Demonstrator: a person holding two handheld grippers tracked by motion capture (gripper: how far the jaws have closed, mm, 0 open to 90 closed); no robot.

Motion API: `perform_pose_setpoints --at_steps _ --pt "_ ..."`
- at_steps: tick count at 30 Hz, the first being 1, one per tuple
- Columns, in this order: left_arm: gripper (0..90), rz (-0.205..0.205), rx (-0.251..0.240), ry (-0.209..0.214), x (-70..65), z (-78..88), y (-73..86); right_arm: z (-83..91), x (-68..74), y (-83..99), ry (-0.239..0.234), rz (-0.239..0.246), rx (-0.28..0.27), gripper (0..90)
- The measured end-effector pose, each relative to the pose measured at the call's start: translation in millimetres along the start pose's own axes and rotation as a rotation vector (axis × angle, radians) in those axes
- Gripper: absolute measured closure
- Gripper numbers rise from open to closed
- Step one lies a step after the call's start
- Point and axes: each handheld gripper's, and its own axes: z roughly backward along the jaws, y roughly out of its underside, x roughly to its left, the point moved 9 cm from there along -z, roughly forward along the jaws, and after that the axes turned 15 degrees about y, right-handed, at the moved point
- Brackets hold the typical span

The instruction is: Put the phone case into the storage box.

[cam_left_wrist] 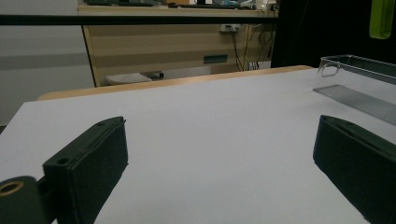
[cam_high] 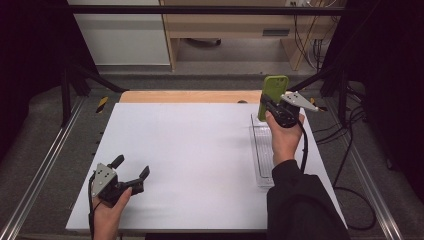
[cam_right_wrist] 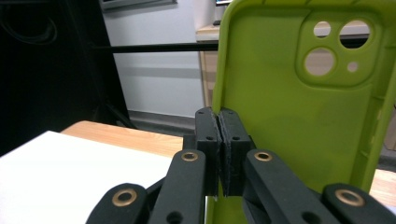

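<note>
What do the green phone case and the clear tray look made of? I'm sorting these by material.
Green phone case: probably silicone or soft rubbery plastic, matte; its surface shows an even, dull sheen and rounded camera cutouts.
Clear tray: probably hard plastic such as acrylic, glossy; it is see-through with bright, sharp edges.

We find no readable text, label, brand, number or sign anywhere. The green phone case (cam_right_wrist: 299, 116) pinched in the right hand-held gripper (cam_right_wrist: 219, 140) carries no print on its inner face, and the white surface (cam_high: 200, 150) under both hand-held grippers is unmarked.
</note>
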Motion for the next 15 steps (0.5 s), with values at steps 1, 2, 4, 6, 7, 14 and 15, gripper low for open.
perform_pose_setpoints --at_steps 1,2,4,6,7,14,15 --pt "2.7 -0.002 0.002 -0.001 0.6 0.4 0.0 -2.5 -0.9 1.6 0.005 0.003 0.004 88.3" --pt "2.7 0.001 0.000 -0.003 0.8 0.5 0.1 -5.1 -1.9 3.3 0.011 0.005 0.007 88.3" --pt "2.7 0.000 0.003 -0.005 2.1 0.4 0.7 -11.2 -3.8 7.3 0.024 0.010 0.012 88.3" --pt "2.7 -0.012 0.010 -0.015 3.7 0.7 1.5 -17.7 -5.9 10.8 0.035 0.003 0.010 88.3" --pt "2.8 -0.014 0.012 -0.016 4.2 1.0 1.8 -19.9 -6.9 11.8 0.041 0.004 0.009 88.4" --pt "2.7 -0.006 0.009 -0.011 5.0 1.1 2.3 -37.0 -12.5 24.6 0.078 -0.013 0.029 88.4" --pt "2.7 -0.006 0.009 -0.011 5.0 1.1 2.3 -39.0 -12.7 26.7 0.083 -0.010 0.033 88.3"
